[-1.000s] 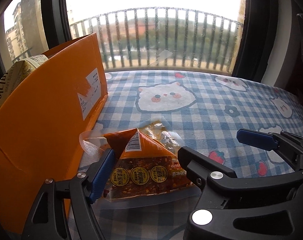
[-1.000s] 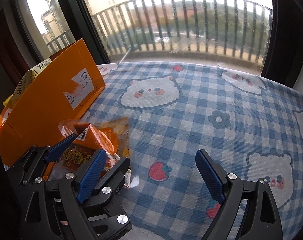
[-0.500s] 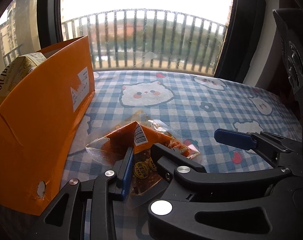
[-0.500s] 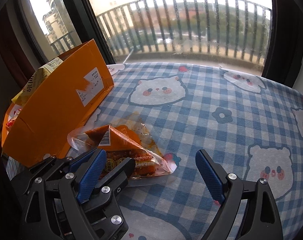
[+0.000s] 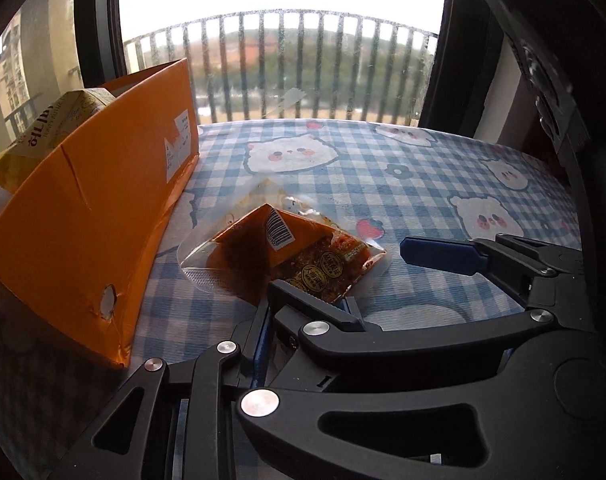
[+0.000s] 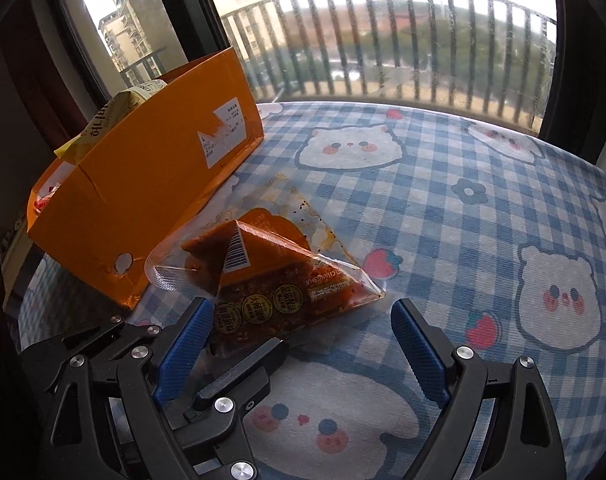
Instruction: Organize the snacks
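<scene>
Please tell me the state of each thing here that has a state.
Left gripper: shut on the snack packet.
Right gripper: open, empty.
Snack packet: sealed, held at its near edge.
Orange box: open on top, snacks inside.

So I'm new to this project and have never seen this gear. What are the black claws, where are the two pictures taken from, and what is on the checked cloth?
There is no robot here. A person holds a two-finger claw in each hand, and each claw carries a wide-angle camera looking forward along its fingers. That is why black arms and blue pads fill the bottom of both pictures.

The left claw has pinched shut on the near corner of an orange snack packet with a barcode. In the other view, the right claw stands open and holds nothing.

The blue checked tablecloth has bears and strawberries printed on it. An open orange cardboard box stands to the left, with a yellow snack bag sticking out of it. Behind is a window with balcony railings.
</scene>
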Available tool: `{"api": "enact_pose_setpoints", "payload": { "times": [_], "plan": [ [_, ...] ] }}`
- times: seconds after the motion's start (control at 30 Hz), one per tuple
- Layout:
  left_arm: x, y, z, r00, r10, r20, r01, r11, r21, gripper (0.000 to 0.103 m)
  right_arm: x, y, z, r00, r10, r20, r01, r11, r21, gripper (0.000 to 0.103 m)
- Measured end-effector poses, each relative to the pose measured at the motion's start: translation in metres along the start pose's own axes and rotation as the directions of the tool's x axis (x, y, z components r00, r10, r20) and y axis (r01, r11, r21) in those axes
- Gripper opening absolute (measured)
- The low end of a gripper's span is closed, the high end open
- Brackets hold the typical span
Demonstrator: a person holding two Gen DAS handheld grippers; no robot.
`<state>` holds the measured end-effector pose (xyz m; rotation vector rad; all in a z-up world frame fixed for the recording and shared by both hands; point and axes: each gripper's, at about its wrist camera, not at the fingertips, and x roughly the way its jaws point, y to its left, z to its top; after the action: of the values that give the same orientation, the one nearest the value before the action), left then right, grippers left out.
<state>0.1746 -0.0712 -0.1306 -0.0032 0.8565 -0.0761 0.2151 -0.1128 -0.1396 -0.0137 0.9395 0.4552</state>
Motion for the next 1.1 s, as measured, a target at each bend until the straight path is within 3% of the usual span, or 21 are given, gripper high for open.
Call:
{"api": "enact_pose_setpoints", "payload": {
  "times": [0.07,0.23,0.43,0.5,0.57,0.6,0.63,0.73,0.87,0.97,1.1],
  "plan": [
    [0.0,0.004,0.002,1.0,0.01,0.003,-0.01,1.0,-0.002,0.043,0.002,0.003,0.002,1.0,0.017,-0.005,-0.017,1.0,0.001,0.092],
    [0.017,0.022,0.006,0.999,-0.019,-0.051,0.015,0.998,-0.066,0.049,0.015,0.008,0.01,0.999,0.029,-0.021,-0.029,1.0,-0.011,0.092],
    [0.027,0.026,0.009,0.999,-0.015,-0.043,0.012,0.999,-0.051,0.038,0.032,0.008,0.016,0.998,0.059,-0.038,-0.061,0.996,-0.06,0.09],
    [0.028,0.025,0.01,0.999,-0.025,-0.04,0.023,0.999,-0.042,0.036,0.035,0.01,0.018,0.998,0.057,-0.03,-0.059,0.995,-0.085,0.082],
    [0.029,0.023,0.012,0.998,-0.047,-0.042,0.046,0.998,-0.036,0.031,0.037,0.009,0.019,0.998,0.06,-0.023,-0.061,0.993,-0.098,0.061],
    [0.03,0.021,0.012,0.998,-0.051,-0.04,0.05,0.998,-0.032,0.03,0.038,0.008,0.019,0.998,0.064,-0.024,-0.066,0.993,-0.094,0.043],
    [0.03,0.021,0.012,0.998,-0.054,-0.039,0.053,0.998,-0.029,0.03,0.038,0.008,0.02,0.998,0.06,-0.018,-0.061,0.994,-0.096,0.036],
    [0.029,0.02,0.012,0.998,-0.054,-0.04,0.053,0.998,-0.021,0.031,0.039,0.007,0.02,0.998,0.068,-0.014,-0.069,0.993,-0.094,0.03],
    [0.026,0.019,0.009,0.998,-0.041,-0.047,0.04,0.999,-0.023,0.041,0.036,0.009,0.018,0.998,0.058,-0.019,-0.059,0.994,-0.09,0.026],
    [0.024,0.022,0.006,0.999,0.007,-0.052,-0.008,1.0,-0.024,0.04,0.028,0.012,0.013,1.0,-0.001,0.0,0.001,0.995,-0.102,0.016],
    [0.017,0.024,-0.002,0.998,0.004,-0.066,-0.007,0.999,-0.032,0.04,0.015,0.01,0.001,1.0,-0.003,-0.003,0.003,0.996,-0.092,0.014]
  ]
}}
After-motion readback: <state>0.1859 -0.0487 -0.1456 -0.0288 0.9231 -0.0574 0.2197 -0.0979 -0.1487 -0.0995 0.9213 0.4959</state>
